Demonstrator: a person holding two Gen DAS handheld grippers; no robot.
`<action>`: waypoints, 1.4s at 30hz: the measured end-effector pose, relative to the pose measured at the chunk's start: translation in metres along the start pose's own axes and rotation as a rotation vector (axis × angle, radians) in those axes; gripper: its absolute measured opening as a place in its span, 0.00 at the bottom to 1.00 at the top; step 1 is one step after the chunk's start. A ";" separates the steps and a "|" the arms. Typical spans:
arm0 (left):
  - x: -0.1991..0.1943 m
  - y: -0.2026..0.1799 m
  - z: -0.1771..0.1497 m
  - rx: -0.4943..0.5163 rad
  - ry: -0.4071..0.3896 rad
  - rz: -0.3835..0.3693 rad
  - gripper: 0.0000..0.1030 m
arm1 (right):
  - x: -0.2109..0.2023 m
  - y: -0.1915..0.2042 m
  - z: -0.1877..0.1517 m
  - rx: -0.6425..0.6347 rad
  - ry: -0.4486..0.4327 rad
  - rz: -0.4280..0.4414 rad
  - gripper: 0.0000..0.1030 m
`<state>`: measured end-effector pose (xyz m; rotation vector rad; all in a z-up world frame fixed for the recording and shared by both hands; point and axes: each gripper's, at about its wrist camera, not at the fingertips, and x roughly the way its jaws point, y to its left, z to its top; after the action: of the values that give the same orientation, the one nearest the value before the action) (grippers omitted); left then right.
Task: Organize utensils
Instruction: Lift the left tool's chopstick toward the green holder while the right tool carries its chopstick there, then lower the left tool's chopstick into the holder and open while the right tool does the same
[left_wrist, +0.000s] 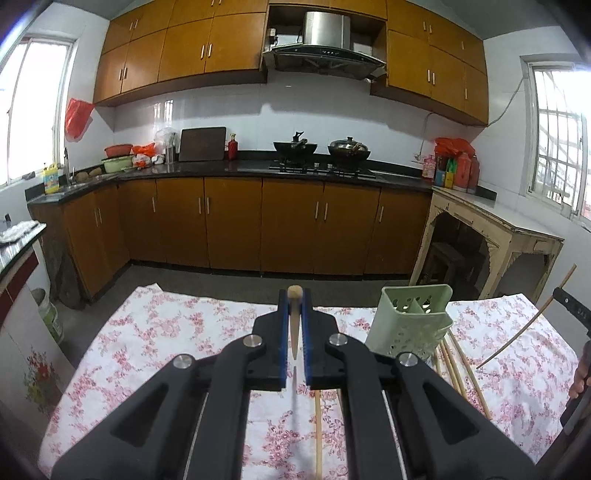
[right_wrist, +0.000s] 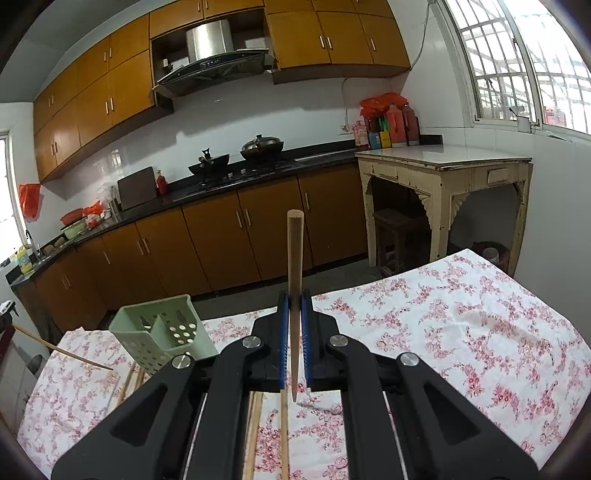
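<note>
A green holder (left_wrist: 410, 325) with two compartments stands on a floral cloth (left_wrist: 147, 332), apparently empty. Each gripper, left (left_wrist: 294, 314) and right (right_wrist: 294, 317), is clamped on one chopstick (left_wrist: 294, 317) (right_wrist: 294, 295). More chopsticks (left_wrist: 458, 369) lie beside the holder.

I see the holder (left_wrist: 410, 325) standing on the tablecloth (left_wrist: 166, 332), loose chopsticks (left_wrist: 458, 365) lying just near of it.

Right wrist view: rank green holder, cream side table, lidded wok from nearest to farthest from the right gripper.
1. Green holder: on the floral cloth, just left of the right gripper, which is shut on a chopstick.
2. Cream side table: across the floor, upper right.
3. Lidded wok: on the stove at the far wall.
</note>
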<state>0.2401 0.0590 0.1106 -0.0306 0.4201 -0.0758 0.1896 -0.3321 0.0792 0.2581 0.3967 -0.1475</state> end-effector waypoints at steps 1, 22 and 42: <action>-0.002 -0.002 0.004 0.008 -0.003 -0.002 0.07 | -0.002 0.003 0.006 -0.005 0.000 0.006 0.07; -0.041 -0.083 0.131 0.080 -0.044 -0.239 0.07 | -0.021 0.086 0.098 -0.045 -0.087 0.261 0.07; 0.065 -0.104 0.099 0.049 0.089 -0.214 0.07 | 0.049 0.117 0.054 -0.114 0.047 0.239 0.07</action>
<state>0.3331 -0.0481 0.1791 -0.0238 0.5025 -0.2987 0.2760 -0.2396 0.1337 0.1950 0.4164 0.1162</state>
